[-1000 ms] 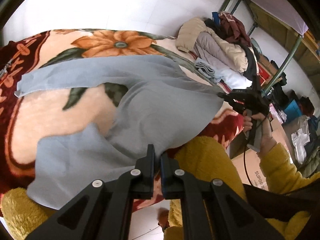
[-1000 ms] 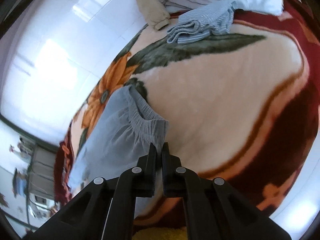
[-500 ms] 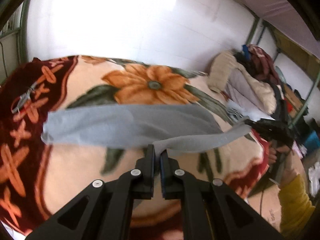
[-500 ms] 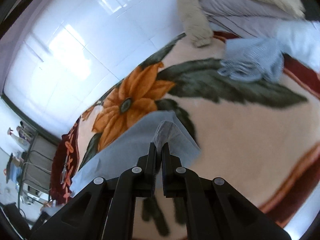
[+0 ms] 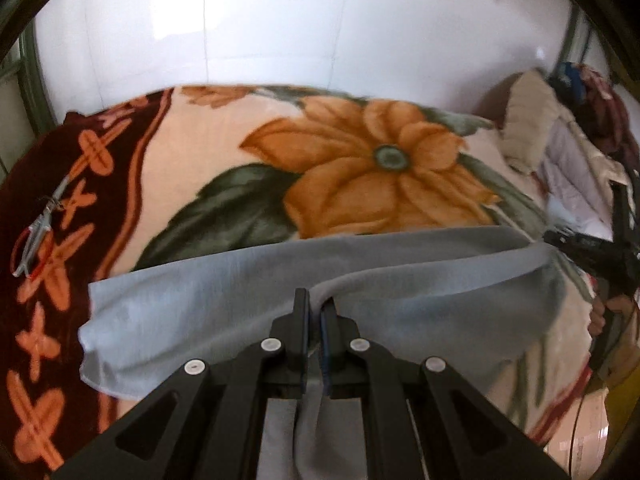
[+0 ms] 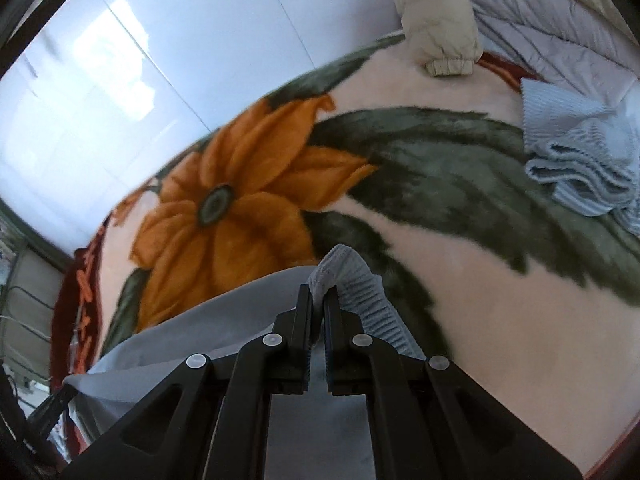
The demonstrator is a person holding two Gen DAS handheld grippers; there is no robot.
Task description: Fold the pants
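Grey pants [image 5: 240, 304] lie across a flowered blanket [image 5: 360, 168], folded lengthwise so one leg covers the other. My left gripper [image 5: 315, 304] is shut on the grey cloth at a leg's edge, and the cloth hangs down between its fingers. My right gripper [image 6: 318, 300] is shut on the ribbed elastic waistband [image 6: 352, 276], which bunches up around its tips. In the left wrist view the right gripper [image 5: 560, 240] shows at the far right, gripping the end of the stretched upper layer, with a hand [image 5: 612, 312] on its handle.
A pile of jackets and bedding [image 5: 560, 148] sits at the right end of the bed. A folded striped blue cloth [image 6: 580, 168] lies by it. Scissors with red loops [image 5: 34, 240] rest on the blanket's dark left border. A white tiled wall [image 5: 280, 32] runs behind the bed.
Both grippers have carried the near leg and waistband away from the person and across the bed onto the far leg. The pants went from spread open to folded lengthwise.
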